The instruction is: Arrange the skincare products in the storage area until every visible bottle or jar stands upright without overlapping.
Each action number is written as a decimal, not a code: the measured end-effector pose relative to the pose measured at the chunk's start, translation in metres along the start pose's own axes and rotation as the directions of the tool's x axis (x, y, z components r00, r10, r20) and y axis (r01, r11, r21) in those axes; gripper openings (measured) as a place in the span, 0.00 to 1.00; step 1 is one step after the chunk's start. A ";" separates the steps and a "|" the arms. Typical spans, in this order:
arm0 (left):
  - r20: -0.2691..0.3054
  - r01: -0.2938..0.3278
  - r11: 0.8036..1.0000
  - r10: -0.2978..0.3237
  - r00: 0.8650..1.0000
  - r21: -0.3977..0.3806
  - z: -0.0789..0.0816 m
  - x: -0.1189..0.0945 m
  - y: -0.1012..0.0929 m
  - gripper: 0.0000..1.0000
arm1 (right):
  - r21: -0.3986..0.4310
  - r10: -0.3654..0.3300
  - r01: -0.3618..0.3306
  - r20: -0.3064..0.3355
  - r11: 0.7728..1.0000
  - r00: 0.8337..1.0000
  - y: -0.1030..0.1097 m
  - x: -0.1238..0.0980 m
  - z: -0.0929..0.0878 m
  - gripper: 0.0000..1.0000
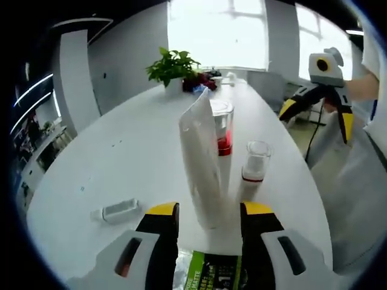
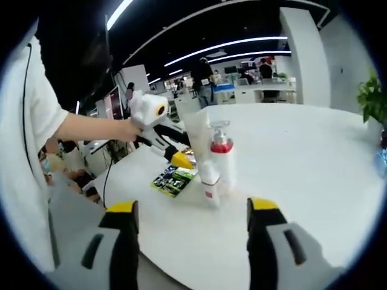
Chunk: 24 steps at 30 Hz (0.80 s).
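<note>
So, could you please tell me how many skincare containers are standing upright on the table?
3: a white tube nearest the left tool, a red-collared pump bottle right behind it, and a small clear-capped bottle beside them. Another container lies flat, off to the side.

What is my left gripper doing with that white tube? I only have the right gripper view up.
Observer: In the left gripper view, the left gripper has its jaws open either side of the white tube, with a gap on each side. It isn't clamped.
Operator: Is anything lying down that I can't see?
Observer: Yes. A small pale container lies flat on the table, toward that view's left of the left gripper.
Operator: Is the small bottle touching the pump bottle?
Observer: It doesn't look so. The small clear-capped bottle stands upright, and there is a visible gap between it and the pump bottle.
</note>
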<state>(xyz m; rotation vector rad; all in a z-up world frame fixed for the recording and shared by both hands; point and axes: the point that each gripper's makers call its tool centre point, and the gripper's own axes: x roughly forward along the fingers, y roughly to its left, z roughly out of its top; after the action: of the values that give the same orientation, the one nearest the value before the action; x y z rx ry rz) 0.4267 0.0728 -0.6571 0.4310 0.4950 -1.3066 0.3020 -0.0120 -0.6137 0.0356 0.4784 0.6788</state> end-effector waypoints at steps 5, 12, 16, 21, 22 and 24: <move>0.001 -0.030 0.999 0.030 1.000 -0.028 -0.001 -0.013 -0.007 0.42 | -0.026 0.001 -0.001 0.005 1.000 1.000 0.002 -0.003 0.004 0.76; 0.002 -0.085 0.992 0.085 0.996 -0.089 -0.006 -0.032 -0.017 0.48 | -0.047 -0.009 0.010 0.017 0.999 1.000 0.003 -0.008 0.008 0.80; -0.002 -0.112 0.985 0.112 0.994 -0.128 -0.012 -0.044 -0.023 0.51 | -0.051 -0.016 0.017 0.018 0.999 1.000 0.004 -0.010 0.008 0.81; -0.013 -0.145 0.976 0.145 0.989 -0.160 -0.019 -0.058 -0.027 0.55 | -0.063 -0.016 0.017 0.014 0.998 1.000 0.006 -0.013 0.006 0.83; -0.011 -0.154 0.972 0.155 0.988 -0.175 -0.019 -0.061 -0.029 0.56 | -0.065 -0.015 0.016 0.013 0.998 1.000 0.006 -0.013 0.006 0.83; -0.009 -0.170 0.966 0.172 0.985 -0.193 -0.021 -0.066 -0.032 0.58 | -0.066 -0.013 0.014 0.013 0.998 1.000 0.007 -0.014 0.005 0.84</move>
<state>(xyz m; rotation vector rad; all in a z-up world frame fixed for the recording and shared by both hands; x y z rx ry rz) 0.3815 0.1303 -0.6375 0.2990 0.5604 -1.0819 0.2911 -0.0144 -0.6022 -0.0261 0.4437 0.6802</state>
